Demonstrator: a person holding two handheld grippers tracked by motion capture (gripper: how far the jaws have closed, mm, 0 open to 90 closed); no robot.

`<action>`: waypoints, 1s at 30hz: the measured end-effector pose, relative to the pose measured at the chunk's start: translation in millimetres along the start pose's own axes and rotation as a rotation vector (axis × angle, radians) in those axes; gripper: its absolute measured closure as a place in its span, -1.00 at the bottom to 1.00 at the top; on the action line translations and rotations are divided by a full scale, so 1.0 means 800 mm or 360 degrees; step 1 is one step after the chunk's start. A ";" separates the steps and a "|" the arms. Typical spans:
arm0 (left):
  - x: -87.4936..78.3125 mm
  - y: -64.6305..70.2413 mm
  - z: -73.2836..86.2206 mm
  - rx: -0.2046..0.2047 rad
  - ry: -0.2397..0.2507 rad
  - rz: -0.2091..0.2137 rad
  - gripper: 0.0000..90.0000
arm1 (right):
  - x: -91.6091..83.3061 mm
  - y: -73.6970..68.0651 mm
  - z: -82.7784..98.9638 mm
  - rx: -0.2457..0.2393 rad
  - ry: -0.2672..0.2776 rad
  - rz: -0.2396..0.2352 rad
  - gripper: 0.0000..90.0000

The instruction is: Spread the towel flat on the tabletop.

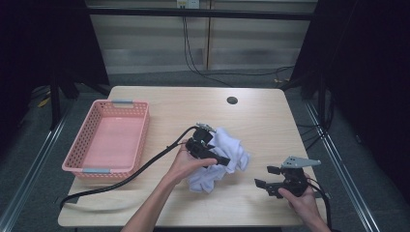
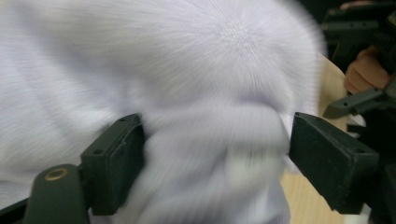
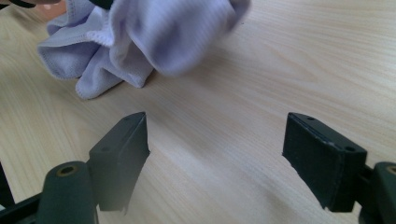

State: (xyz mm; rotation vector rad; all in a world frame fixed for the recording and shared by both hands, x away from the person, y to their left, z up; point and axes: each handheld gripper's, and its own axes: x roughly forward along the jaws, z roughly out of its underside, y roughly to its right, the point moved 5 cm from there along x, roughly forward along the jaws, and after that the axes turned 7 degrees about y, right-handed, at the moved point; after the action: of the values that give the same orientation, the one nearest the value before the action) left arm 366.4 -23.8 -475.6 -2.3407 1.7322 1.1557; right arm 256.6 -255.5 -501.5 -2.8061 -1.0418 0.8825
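Left gripper (image 1: 212, 152) jaws wide, straddling crumpled white cloth (image 1: 223, 157), likely to take a fold; right gripper (image 1: 271, 180) wide, empty, waiting over table (image 1: 261, 121).

No legible text, label, brand, number or sign found on any surface inspected, including the pink perforated plastic basket (image 1: 107, 140) and the light wooden table (image 1: 261, 121) beneath it.

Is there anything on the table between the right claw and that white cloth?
Nothing visible. Bare table lies between the open right claw and the white cloth. The left claw is already at the cloth, jaws wide with fabric between them.
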 end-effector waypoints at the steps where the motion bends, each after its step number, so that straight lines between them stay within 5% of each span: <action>1: -0.004 0.000 -0.002 -0.0005 0.0019 -0.0051 -0.63 | 0.000 0.000 0.000 -0.0001 -0.0001 0.0002 -0.50; 3: -0.016 0.002 -0.005 0.0015 0.0045 -0.0072 -0.63 | 0.001 0.000 0.000 0.0007 -0.0004 0.0003 -0.50; 5: -0.032 0.007 -0.005 0.0016 0.0121 0.0002 -0.65 | 0.000 -0.001 0.000 0.0012 -0.0005 0.0006 -0.50; 8: -0.059 0.006 0.002 0.0041 0.0123 -0.0104 -0.66 | -0.001 -0.004 -0.003 0.0013 0.0017 0.0006 -0.50; 14: -0.095 0.013 0.037 0.0005 0.0140 -0.0107 -0.42 | -0.002 -0.017 -0.013 -0.0019 0.0059 -0.0023 -0.46; 17: -0.108 0.020 0.056 0.0016 0.0111 -0.0128 -0.29 | 0.002 -0.028 -0.025 -0.0051 0.0072 -0.0058 -0.28; 19: -0.115 0.029 0.069 0.0004 0.0114 -0.0110 -0.15 | 0.007 -0.038 -0.034 -0.0065 0.0072 -0.0098 0.01; 22: -0.122 0.046 0.092 0.0001 0.0121 -0.0057 0.05 | 0.021 -0.056 -0.051 -0.0077 0.0068 -0.0170 0.39; 26: -0.120 0.061 0.126 -0.0044 0.0112 0.0037 0.27 | 0.054 -0.076 -0.065 -0.0067 0.0035 -0.0329 0.59; 28: -0.118 0.063 0.127 0.0013 0.0117 0.0002 0.27 | 0.072 -0.074 -0.066 -0.0110 -0.0003 -0.0282 0.57; 30: -0.117 0.056 0.119 -0.0029 0.0190 0.0019 0.17 | 0.089 -0.065 -0.063 -0.0134 -0.0044 -0.0203 0.41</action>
State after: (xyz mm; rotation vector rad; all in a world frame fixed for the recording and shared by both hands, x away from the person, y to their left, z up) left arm 266.4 75.2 -475.0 -2.4612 1.7814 1.0580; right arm 295.6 -163.3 -483.8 -2.7632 -1.2748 0.8865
